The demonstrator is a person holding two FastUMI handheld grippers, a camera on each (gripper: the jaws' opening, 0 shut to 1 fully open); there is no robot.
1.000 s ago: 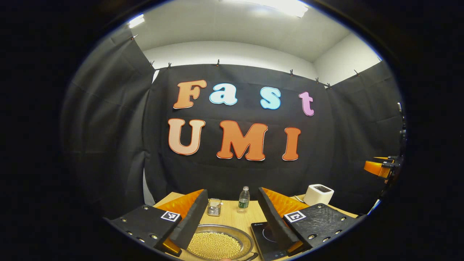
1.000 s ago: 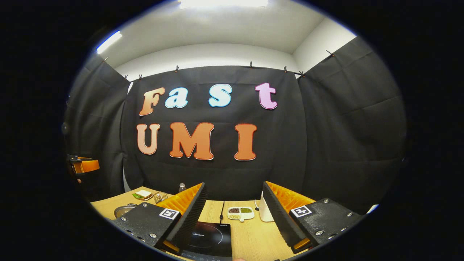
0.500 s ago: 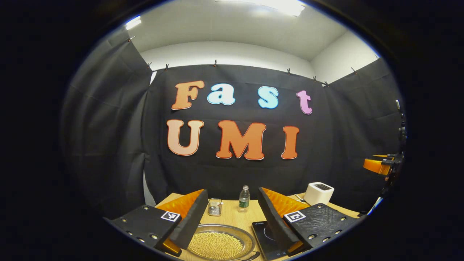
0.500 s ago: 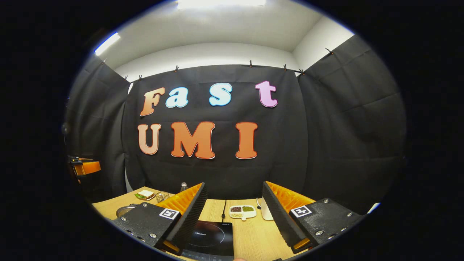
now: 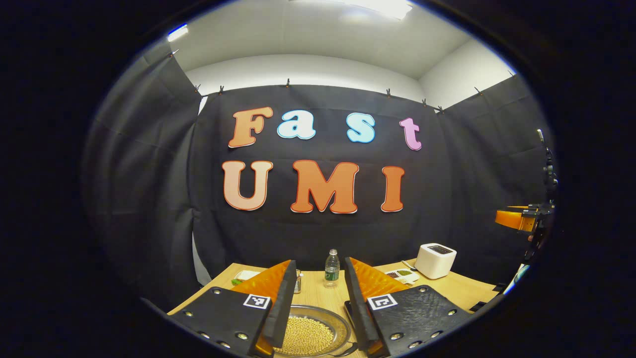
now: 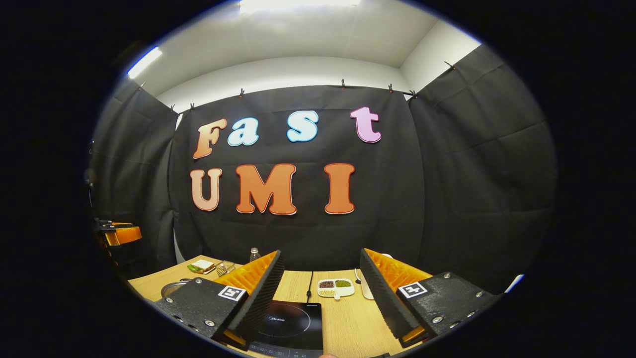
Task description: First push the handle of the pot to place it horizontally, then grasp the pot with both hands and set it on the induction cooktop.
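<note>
Left tongs (image 5: 318,318): ours on the left hang over the pot, fingers apart with nothing between them — the gap has narrowed since half a second ago, and the camera has moved forward and dipped, so more of the desk shows

Pot (image 5: 308,333): a shallow metal pan full of pale round beans, sitting on the desk (image 5: 318,293) directly below and between the left fingers; a dark loop at its near right rim looks like the handle, but we cannot tell how it lies

Middle of the desk: a small wire basket half hidden behind the left finger, then a water bottle (image 5: 331,268) standing upright, well behind the pot

Induction cooktop (image 6: 290,328): a flat black slab just right of the pot; in the right gripper view it lies under and between our right fingers, its top bare

Right tongs (image 6: 320,303): held apart, gripping nothing, hovering above the cooktop — barely shifted over the last second

Far right of the desk: a divided dish of grains (image 6: 335,287) and a white boxy appliance (image 5: 436,259) near the cloth wall

What the change means: we judge the left side is lining up on the pot for the handle push; that step looks not yet done, and the two-handed lift onto the cooktop is still to come

Risk: the pan is brimful, so a hard nudge could scatter beans
</note>
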